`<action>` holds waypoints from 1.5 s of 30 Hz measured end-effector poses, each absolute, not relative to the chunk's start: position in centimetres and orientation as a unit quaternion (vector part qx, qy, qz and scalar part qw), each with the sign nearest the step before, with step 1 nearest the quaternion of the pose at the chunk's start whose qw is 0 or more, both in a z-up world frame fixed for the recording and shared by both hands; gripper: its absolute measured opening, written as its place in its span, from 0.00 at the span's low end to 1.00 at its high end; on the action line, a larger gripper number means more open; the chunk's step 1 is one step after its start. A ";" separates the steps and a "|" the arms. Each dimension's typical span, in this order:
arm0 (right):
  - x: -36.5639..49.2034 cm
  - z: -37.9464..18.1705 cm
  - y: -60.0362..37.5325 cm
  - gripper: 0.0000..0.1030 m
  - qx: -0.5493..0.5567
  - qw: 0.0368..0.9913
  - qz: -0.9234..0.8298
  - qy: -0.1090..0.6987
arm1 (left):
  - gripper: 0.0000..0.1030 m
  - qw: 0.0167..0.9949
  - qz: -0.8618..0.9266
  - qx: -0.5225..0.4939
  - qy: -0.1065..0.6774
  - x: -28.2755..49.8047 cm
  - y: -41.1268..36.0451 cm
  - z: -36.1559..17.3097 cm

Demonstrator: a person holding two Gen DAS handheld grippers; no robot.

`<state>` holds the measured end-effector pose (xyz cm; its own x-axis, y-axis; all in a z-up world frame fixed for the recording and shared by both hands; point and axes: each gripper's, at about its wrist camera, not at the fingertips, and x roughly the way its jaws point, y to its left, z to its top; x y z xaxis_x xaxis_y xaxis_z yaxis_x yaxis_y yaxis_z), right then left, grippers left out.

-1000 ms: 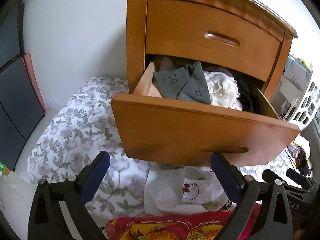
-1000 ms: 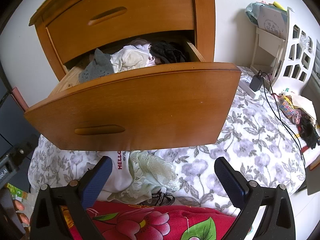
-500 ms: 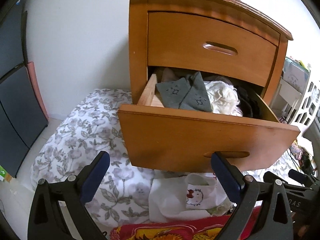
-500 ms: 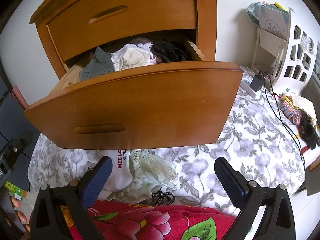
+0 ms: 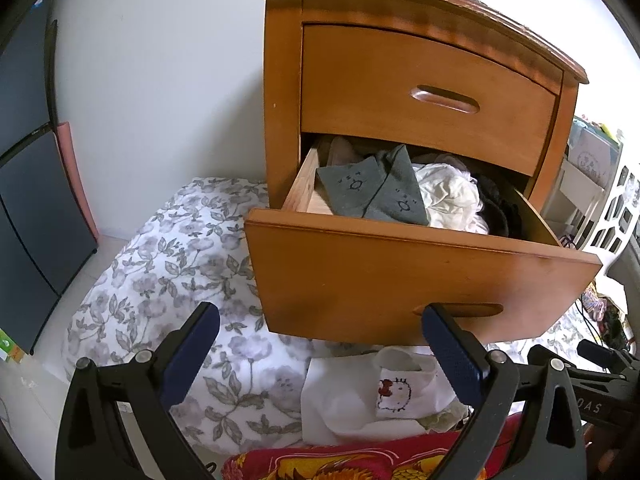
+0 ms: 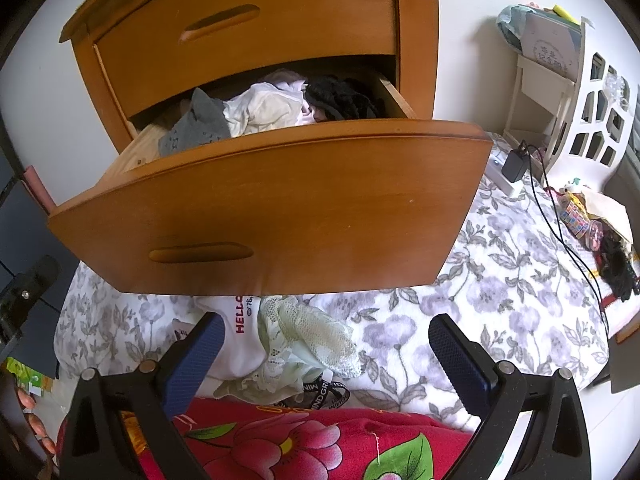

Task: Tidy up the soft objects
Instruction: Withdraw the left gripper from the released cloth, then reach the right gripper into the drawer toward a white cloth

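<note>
A wooden nightstand's lower drawer [image 5: 400,276] [image 6: 280,208] hangs pulled out over the bed. Inside lie grey socks [image 5: 372,192] [image 6: 200,126], crumpled white cloth [image 5: 448,196] [image 6: 268,108] and black fabric [image 5: 500,208] [image 6: 340,98]. On the bed under the drawer sits a white garment with a cartoon patch [image 5: 360,396] [image 6: 236,340] and a pale green lace piece [image 6: 304,340]. My left gripper [image 5: 320,354] is open, below the drawer front, holding nothing. My right gripper [image 6: 324,354] is open too, above the lace piece, with nothing between its fingers.
A floral duvet [image 5: 168,264] [image 6: 500,300] covers the bed, with a red flowered blanket [image 6: 300,440] [image 5: 340,460] nearest me. A white shelf unit [image 6: 580,92], a charger with cable [image 6: 516,164] and small clutter [image 6: 592,224] stand at the right. Dark cabinet panels [image 5: 24,184] line the left.
My left gripper has drawn back and risen, so the nightstand's top and more duvet show. The right view has hardly shifted. Both grippers stay open.
</note>
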<state>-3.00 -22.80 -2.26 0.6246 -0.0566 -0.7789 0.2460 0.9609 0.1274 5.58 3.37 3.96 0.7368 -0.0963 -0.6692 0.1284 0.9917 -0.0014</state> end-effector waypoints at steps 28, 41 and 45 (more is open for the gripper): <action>-0.6 4.6 -25.0 1.00 0.100 0.920 -0.058 0.375 | 0.98 0.920 -0.089 0.027 0.381 6.8 3.5 2.5; 6.5 13.1 -22.1 1.00 0.004 0.940 -0.014 0.341 | 0.98 0.915 -0.076 0.032 0.396 7.4 3.6 1.9; 10.1 12.6 -22.0 1.00 -0.004 0.928 -0.013 0.372 | 0.98 0.914 -0.077 0.030 0.396 7.4 3.6 1.9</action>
<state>10.12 -22.02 12.58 0.7228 -0.0272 -0.6905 0.0209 0.9996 -0.0176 7.41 3.63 1.87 0.6740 -0.1175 -0.7293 0.1657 0.9862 -0.0059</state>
